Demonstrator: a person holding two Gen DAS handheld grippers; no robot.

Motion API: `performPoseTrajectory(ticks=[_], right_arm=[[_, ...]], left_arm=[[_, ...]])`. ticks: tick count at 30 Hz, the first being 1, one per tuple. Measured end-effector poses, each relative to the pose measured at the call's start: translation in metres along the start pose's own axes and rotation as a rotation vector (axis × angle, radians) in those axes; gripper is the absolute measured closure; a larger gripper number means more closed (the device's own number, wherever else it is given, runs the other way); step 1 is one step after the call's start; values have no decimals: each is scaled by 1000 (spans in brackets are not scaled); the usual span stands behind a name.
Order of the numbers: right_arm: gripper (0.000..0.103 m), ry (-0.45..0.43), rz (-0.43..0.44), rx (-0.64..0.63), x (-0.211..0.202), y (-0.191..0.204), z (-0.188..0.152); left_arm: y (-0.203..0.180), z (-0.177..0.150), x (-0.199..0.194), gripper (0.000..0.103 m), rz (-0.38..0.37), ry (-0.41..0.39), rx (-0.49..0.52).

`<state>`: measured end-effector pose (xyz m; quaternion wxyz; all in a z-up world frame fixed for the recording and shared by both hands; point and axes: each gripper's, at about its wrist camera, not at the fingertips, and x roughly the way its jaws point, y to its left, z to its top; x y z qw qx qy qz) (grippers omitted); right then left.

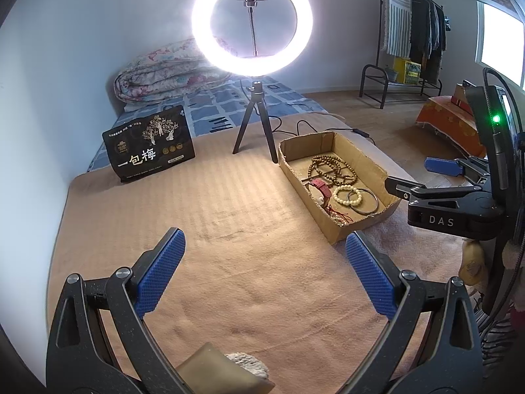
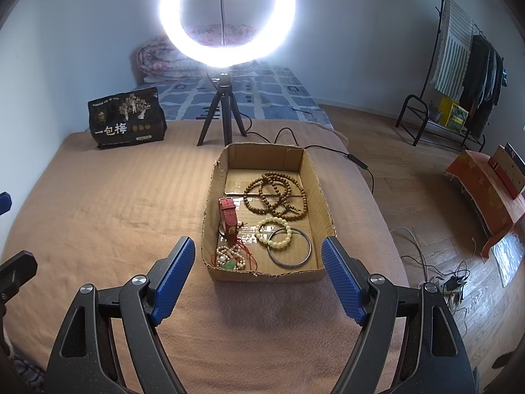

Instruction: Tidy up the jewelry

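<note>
An open cardboard box [image 2: 323, 197] [image 1: 367, 159] lies on a tan blanket. Inside it are brown wooden beads [image 2: 279, 195] [image 1: 331, 169], a red strap watch [image 2: 227, 215] [image 1: 321, 186], a pale bead bracelet [image 2: 274, 231] [image 1: 347, 195], a metal bangle [image 2: 290, 251] [image 1: 366, 201] and a small pearl string with red cord [image 2: 231, 256]. My right gripper [image 2: 259, 249] hovers open just before the box's near wall, nothing between its blue pads. My left gripper [image 1: 264, 244] stands open over bare blanket, left of the box. The right gripper [image 1: 413, 175] also shows at the right of the left wrist view.
A lit ring light on a black tripod [image 2: 221, 121] [image 1: 254, 124] stands behind the box, its cable trailing right. A black printed bag [image 2: 126, 118] [image 1: 149, 144] sits at the back left. A folded quilt [image 1: 164, 72] lies farther back. A clothes rack [image 2: 459, 92] and wooden floor are at right.
</note>
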<state>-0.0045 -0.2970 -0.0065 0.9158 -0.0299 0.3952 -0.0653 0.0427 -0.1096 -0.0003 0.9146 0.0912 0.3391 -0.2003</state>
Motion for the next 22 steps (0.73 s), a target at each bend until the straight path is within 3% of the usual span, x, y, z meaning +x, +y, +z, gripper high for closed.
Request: performPoseTrajectory(ticks=[22], right_arm=[[24,6,-3,7,2,1,-1]], left_arm=[[-6,0,-5,3,34,-26,5]])
